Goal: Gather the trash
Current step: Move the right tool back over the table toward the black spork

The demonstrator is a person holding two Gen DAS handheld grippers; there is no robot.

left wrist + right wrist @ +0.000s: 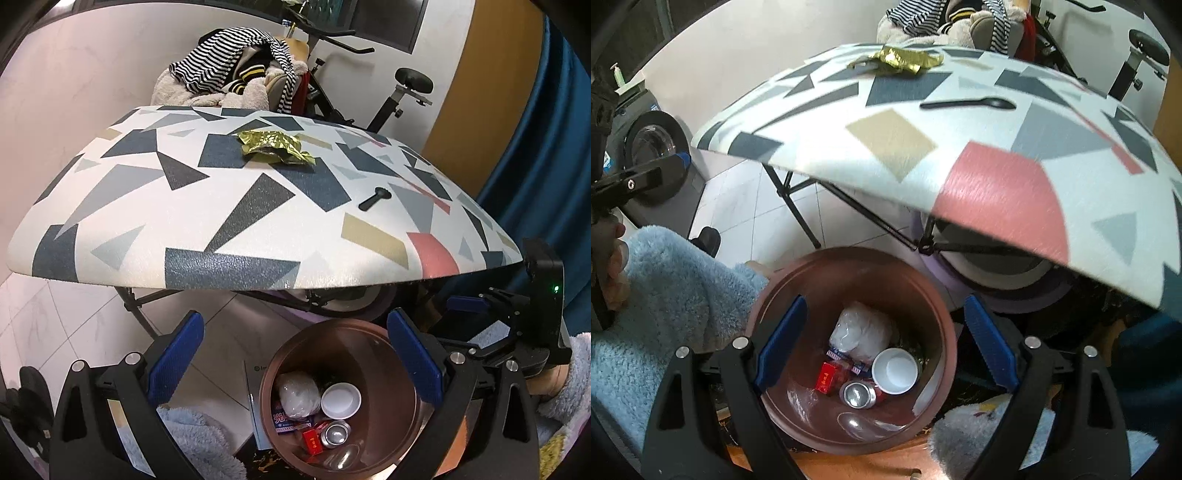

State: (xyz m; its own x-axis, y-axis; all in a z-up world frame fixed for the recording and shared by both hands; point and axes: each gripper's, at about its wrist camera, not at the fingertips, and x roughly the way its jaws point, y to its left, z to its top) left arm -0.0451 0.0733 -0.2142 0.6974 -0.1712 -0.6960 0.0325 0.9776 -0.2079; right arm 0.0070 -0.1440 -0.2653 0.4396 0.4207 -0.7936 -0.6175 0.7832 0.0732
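The bench (258, 206) wears a white top scattered with dark blue, charcoal, grey, tan and salmon-pink triangles and slabs. On it lie a crumpled gold foil wrapper (275, 147) and a black plastic spoon (373, 198). The bin (783, 295) is coppery brown-pink inside and out; in it sit a white cup (894, 370), a silver can (857, 394), a red carton (826, 377) and a whitish bag (858, 332). Both grippers are black with blue pads (785, 341). The sleeve (668, 291) is fluffy pale blue. Behind the bench hangs black-and-white striped clothing (225, 59)
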